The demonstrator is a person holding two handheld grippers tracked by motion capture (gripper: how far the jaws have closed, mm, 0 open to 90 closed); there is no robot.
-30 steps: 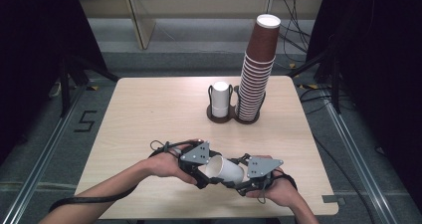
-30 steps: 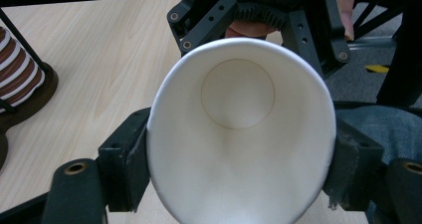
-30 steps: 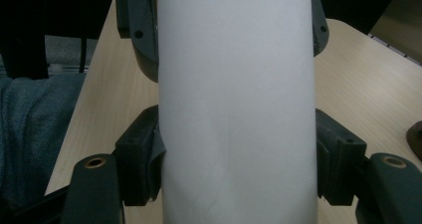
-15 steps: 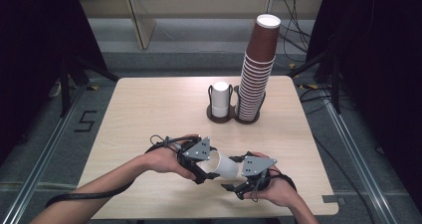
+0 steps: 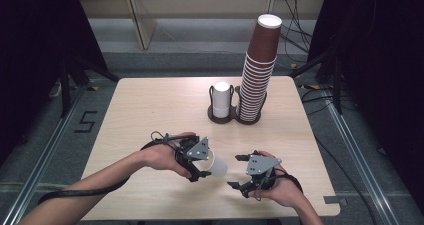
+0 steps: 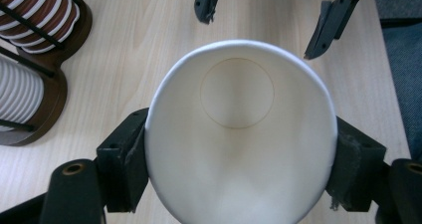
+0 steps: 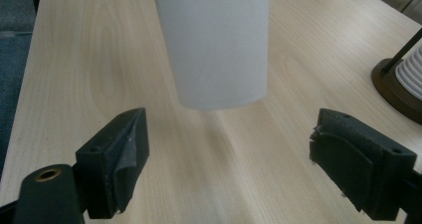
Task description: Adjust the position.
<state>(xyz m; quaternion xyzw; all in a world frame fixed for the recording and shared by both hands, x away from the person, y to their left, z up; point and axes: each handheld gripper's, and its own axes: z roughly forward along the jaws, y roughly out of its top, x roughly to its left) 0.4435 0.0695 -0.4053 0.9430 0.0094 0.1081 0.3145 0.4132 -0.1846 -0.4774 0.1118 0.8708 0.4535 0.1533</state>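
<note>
Now the left tongs (image 5: 204, 166) have a white paper cup (image 5: 216, 165) clamped by its rim end above the near part of the worktop (image 5: 150, 110), the cup lying on its side with its closed base pointing toward the right tongs (image 5: 242, 177). In the left gripper view the cup (image 6: 241, 134) swallows the middle of the frame: we look straight into its mouth, both pads pressed against its outer wall, and the lower rim is cut off by the frame's bottom edge. Beyond the rim, the tips of the right tongs (image 6: 259, 22) poke in from the top, the rest of them cropped away. Those right tongs have just been opening and stand wide apart now, with nothing pressed between them; in the right gripper view the cup (image 7: 214, 45) hangs just ahead of the jaws, its base clear of both pads, and its top runs out of the frame. Over at the far side, a tall stack of brown cups (image 5: 257, 70) stands in a dark holder (image 5: 234, 118), with a short stack of white cups (image 5: 221, 99) beside it in the same holder. In the left gripper view those stacks are sliced off at the left edge, so their height is lost there. Whether the held cup is one cup or several nested is hard to make out.
</note>
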